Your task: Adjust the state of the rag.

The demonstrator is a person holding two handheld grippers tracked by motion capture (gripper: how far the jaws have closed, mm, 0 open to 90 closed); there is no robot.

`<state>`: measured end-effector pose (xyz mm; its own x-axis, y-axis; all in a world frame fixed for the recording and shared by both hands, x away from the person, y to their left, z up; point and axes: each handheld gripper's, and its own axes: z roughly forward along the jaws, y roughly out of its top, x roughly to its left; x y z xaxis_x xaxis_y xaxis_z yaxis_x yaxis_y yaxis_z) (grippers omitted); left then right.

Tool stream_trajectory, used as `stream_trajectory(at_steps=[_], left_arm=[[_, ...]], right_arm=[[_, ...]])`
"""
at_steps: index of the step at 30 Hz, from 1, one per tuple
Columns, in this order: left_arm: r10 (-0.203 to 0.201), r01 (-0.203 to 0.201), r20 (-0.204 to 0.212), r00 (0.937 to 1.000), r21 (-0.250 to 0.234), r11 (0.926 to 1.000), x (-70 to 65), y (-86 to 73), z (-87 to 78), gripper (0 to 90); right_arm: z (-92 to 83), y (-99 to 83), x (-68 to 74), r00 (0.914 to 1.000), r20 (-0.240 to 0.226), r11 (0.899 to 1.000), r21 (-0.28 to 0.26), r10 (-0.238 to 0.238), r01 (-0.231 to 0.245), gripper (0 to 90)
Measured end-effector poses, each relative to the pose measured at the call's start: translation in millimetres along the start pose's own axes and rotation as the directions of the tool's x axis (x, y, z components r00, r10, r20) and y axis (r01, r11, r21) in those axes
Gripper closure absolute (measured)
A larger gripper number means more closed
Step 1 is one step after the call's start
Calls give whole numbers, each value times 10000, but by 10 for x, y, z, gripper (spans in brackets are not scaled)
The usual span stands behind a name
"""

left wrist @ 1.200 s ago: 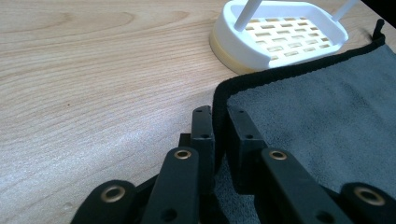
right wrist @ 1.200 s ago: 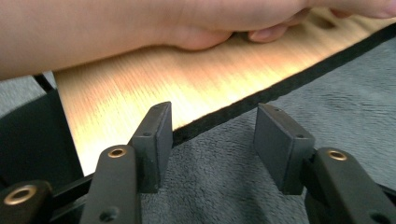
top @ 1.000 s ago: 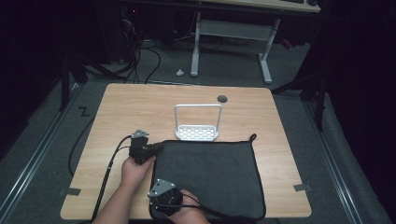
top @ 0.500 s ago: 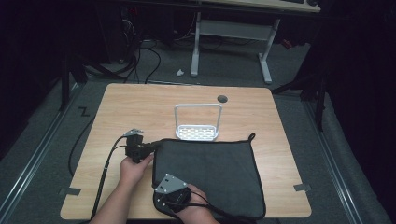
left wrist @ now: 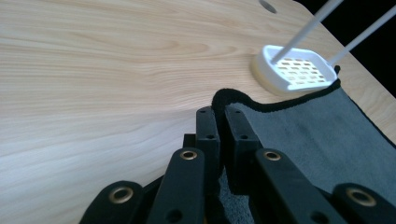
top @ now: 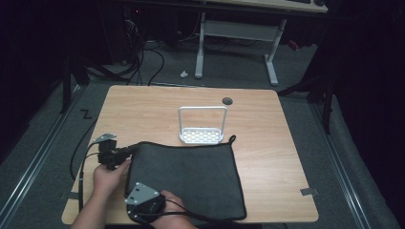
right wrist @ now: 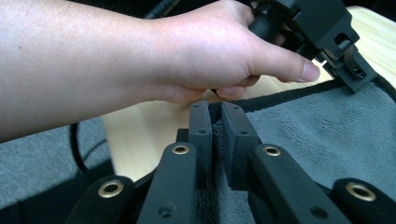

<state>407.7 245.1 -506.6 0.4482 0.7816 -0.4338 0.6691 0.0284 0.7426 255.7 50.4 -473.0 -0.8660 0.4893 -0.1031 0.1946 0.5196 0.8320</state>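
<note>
Right gripper [top: 138, 188] sitting nearest at table's front edge, jaws clamping near left corner of dark grey towel [top: 191, 176], left hand [top: 111, 175] angling left gripper [top: 128, 151] rightward, pinching towel's far left corner, towel lying flat on wooden table [top: 143, 109], white rack [top: 202, 128] standing beyond.

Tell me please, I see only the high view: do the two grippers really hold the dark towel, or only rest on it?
Observer: The left gripper is shut on the towel; its black edge is pinched between the jaws.
Operator: And the right one?
Observer: The right gripper is also shut on the towel, at the near left corner.
Operator: Is the white rack touching the cloth?
Observer: In the left gripper view the towel's far edge lies right against the base of the white rack.
</note>
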Motion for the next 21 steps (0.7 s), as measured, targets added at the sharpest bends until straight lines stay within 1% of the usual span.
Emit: stream_trajectory(at_steps=[2,4,6,8,11,12,13,14,15,16,19,21], left_arm=[[8,-8,-256,9997,-18,10000,75,22,-146,854],[-27,24,-386,9992,-87,10000,127,55,-259,854],[-122,116,-424,9990,-133,9998,137,99,-319,854],[-133,129,-420,9990,-110,9999,91,131,-304,854],[-19,18,-305,9995,-32,10000,-78,184,-175,854],[-66,65,-236,9997,-49,10000,-161,201,-100,853],[-35,35,-264,9996,-12,10000,-214,211,-51,852],[2,-2,-185,9998,8,10000,-309,223,38,852],[63,-63,-201,9998,39,10000,-369,228,95,851],[128,-126,-249,9996,93,9999,-446,234,172,851],[51,-47,-222,9997,168,9998,-656,233,400,850],[230,-221,-239,9995,365,9991,-823,228,575,849]], right_arm=[[75,94,82,9998,-147,9998,-152,-123,121,839],[134,180,140,9993,-263,9994,-231,-265,259,839],[149,245,173,9989,-315,9988,-339,-361,350,839],[104,276,167,9989,-260,9983,-437,-392,381,840],[-51,246,86,9996,-34,9981,-553,-289,286,840],[-119,219,46,9997,73,9980,-585,-226,229,840],[-211,173,-9,9995,235,9982,-569,-193,206,840],[-268,138,-48,9992,336,9980,-582,-208,227,840],[-368,68,-110,9986,525,9984,-548,-99,128,840],[-427,20,-150,9980,636,9985,-539,-36,71,840],[-643,-199,-305,9943,1031,9988,-448,263,-218,840],[-769,-361,-399,9912,1238,9982,-439,469,-418,840]])
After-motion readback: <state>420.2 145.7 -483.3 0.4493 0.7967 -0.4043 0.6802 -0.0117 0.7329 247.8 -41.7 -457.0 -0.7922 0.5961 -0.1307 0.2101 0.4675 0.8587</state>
